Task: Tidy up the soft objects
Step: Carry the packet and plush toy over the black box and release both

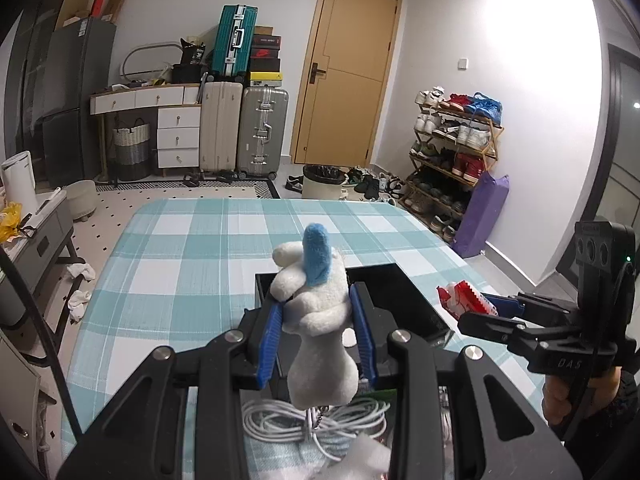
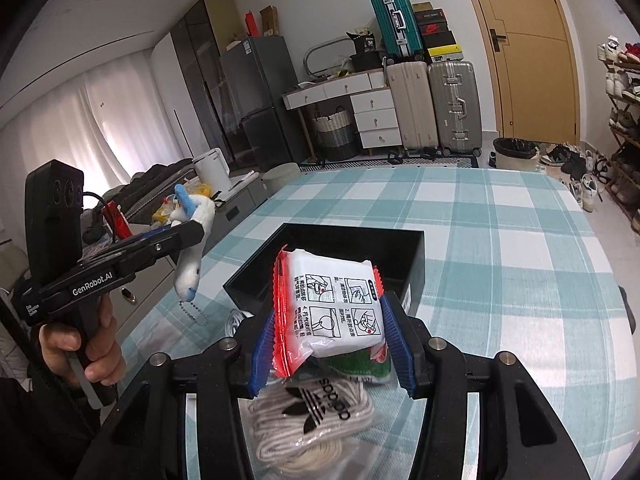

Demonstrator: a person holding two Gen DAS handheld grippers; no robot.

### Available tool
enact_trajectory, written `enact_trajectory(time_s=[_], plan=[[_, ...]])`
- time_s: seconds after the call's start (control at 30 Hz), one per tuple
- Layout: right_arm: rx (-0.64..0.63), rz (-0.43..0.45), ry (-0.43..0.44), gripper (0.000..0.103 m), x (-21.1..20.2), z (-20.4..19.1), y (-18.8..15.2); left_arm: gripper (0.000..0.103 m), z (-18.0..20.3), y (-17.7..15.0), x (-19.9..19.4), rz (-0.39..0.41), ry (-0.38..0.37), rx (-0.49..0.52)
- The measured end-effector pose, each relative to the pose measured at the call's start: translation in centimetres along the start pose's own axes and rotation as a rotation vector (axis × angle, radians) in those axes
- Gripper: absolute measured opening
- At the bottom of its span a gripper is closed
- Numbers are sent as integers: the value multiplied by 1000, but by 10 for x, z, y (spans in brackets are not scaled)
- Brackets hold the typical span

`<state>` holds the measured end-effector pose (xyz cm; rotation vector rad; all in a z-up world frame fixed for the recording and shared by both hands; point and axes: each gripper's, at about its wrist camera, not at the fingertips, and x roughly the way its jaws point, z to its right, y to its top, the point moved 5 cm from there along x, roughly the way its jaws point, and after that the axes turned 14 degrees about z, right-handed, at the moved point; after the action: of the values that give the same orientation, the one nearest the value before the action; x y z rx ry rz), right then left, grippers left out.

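Gripping a plush toy (image 1: 316, 308): left gripper (image 1: 318, 320) has its blue pads (image 1: 269, 332) pressed on both sides of the white body, blue-tipped part sticking up at frame centre. In the right wrist view the same toy (image 2: 192, 240) sits at mid left, head hanging down, ball chain (image 2: 195, 312) dangling below it, all held above the table edge.

Right gripper (image 2: 330, 332) is clamped on a white pack with red crimped ends (image 2: 332, 308), lower centre of that frame, printed instruction panels facing the camera. Left wrist view shows that pack (image 1: 464, 298) at right, poking out of the fingers, just right of the box.

Black open box (image 2: 344, 256) sits on the checked teal-and-white tablecloth (image 2: 500, 240), just beyond both held items. Neither item is inside it; both are raised off the table.

Under the grippers, bottom of frame: coiled white cable (image 1: 320, 420) in the left view; bagged white rope (image 2: 312, 420) with a black logo and a green packet (image 2: 360, 368) in the right view.

Background: suitcases (image 1: 244, 128) upper centre, wooden door (image 1: 348, 68), shoe rack (image 1: 452, 152) right.
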<state>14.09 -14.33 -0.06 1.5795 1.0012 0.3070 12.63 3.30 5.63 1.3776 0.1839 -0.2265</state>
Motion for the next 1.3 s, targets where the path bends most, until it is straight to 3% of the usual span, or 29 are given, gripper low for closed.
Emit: enact_trajectory(time_s=[0.47, 1.3], plan=[[-37, -25, -33, 50, 31, 6, 7, 32, -4, 4, 29, 2, 2, -51], [-48, -58, -10, 50, 60, 13, 6, 32, -13, 14, 60, -17, 7, -46]])
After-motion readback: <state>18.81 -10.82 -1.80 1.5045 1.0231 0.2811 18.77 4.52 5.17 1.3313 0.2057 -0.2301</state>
